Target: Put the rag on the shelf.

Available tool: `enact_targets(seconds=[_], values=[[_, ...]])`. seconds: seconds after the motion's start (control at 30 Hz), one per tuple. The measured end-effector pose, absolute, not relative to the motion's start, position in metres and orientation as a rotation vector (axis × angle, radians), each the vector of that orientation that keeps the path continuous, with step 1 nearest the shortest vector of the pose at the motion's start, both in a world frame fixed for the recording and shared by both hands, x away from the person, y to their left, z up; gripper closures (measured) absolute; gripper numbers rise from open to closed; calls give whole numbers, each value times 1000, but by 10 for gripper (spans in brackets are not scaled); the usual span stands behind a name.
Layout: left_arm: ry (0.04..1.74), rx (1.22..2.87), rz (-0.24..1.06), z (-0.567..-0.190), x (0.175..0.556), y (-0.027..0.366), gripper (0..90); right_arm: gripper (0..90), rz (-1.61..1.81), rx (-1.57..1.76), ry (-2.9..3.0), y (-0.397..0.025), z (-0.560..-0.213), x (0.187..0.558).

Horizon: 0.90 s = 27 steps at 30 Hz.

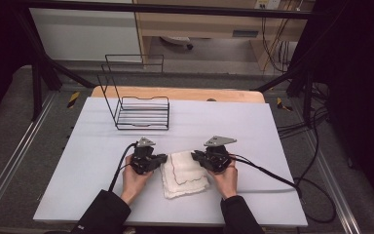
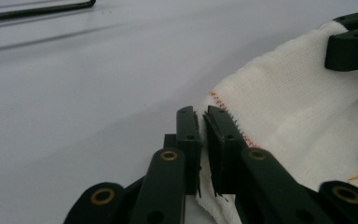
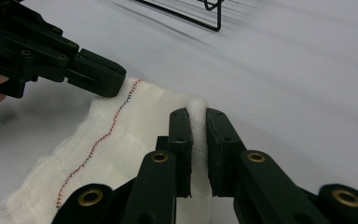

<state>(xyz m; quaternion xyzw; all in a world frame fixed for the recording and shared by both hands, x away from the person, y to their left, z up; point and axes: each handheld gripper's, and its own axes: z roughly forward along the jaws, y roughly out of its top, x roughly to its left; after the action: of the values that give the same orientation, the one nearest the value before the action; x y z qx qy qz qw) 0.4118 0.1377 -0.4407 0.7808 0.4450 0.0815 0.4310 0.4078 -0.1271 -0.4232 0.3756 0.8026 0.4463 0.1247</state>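
A folded white cloth (image 1: 184,173) with coloured stitching lies on the pale table between my two grippers. My left gripper (image 1: 163,158) is at the cloth's far left corner; in the left gripper view its jaws pinch the stitched edge of the cloth (image 2: 279,112), gripper (image 2: 202,119) shut on it. At the far right corner my right gripper (image 1: 195,156) holds a raised fold of the cloth (image 3: 121,140) between its jaws, gripper (image 3: 196,114) shut. Each gripper view also shows the other gripper's jaws on the cloth.
A black wire rack (image 1: 139,105) stands upright at the back left of the table (image 1: 253,126). Cables (image 1: 272,178) trail from both grippers over the table to the right and to the front. A wooden edge (image 1: 175,92) lies behind the table.
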Motion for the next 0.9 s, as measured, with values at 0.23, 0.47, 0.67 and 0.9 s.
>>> enact_targets(seconds=[0.23, 0.47, 0.67, 0.9], values=[[1051, 1894, 228, -426, 404, 140, 840, 817, 1361, 1083, 2290, -133, -411, 401], [994, 1859, 271, -411, 396, 140, 841, 817, 1400, 1065, 2253, -139, -400, 395], [958, 1834, 305, -397, 391, 140, 841, 817, 1427, 1051, 2216, -142, -390, 389], [922, 1802, 328, -384, 386, 142, 842, 818, 1454, 1016, 2174, -142, -378, 385]])
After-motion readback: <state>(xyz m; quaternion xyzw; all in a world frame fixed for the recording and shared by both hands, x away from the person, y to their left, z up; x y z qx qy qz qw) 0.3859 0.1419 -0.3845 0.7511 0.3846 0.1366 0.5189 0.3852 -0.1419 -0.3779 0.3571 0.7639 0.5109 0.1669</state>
